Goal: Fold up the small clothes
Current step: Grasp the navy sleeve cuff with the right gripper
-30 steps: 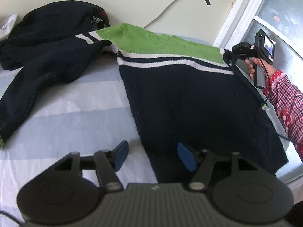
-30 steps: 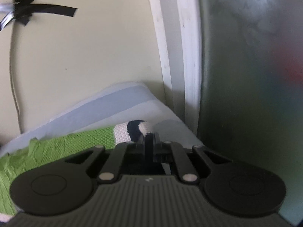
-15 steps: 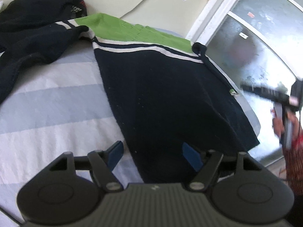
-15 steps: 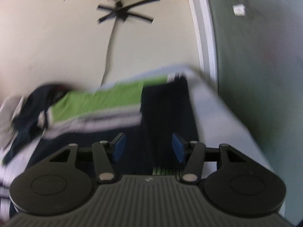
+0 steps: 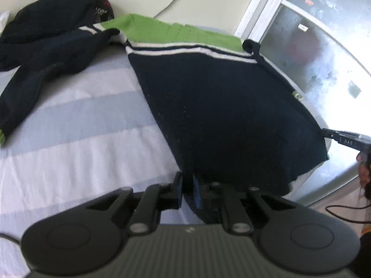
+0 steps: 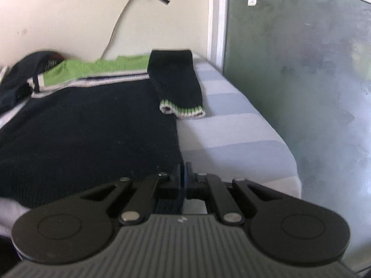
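Observation:
A navy sweater [image 5: 220, 104] with a green yoke and white stripes lies flat on the striped bed, hem toward me. My left gripper [image 5: 187, 190] is at the hem's near left corner, its jaws closing with the dark knit pinched between them. My right gripper [image 6: 183, 173] sits shut at the hem's right corner of the sweater [image 6: 81, 127], with dark fabric under its fingers. In the left wrist view the right gripper [image 5: 324, 133] meets that same corner. One sleeve [image 6: 176, 81] with a green-and-white cuff lies folded back along the right side. The other sleeve [image 5: 41, 74] sprawls out to the left.
The bed sheet [image 5: 81, 139] is striped light blue and white. Another dark garment [image 5: 58, 9] is heaped at the back left by the wall. A frosted glass pane [image 6: 301, 69] stands just past the bed's right edge. A person's hand [image 5: 363, 169] holds the right gripper.
The right gripper left the far shoulder, swung back to the near hem corner, opened on the way and shut there. The left gripper's jaws closed on the hem's left corner.

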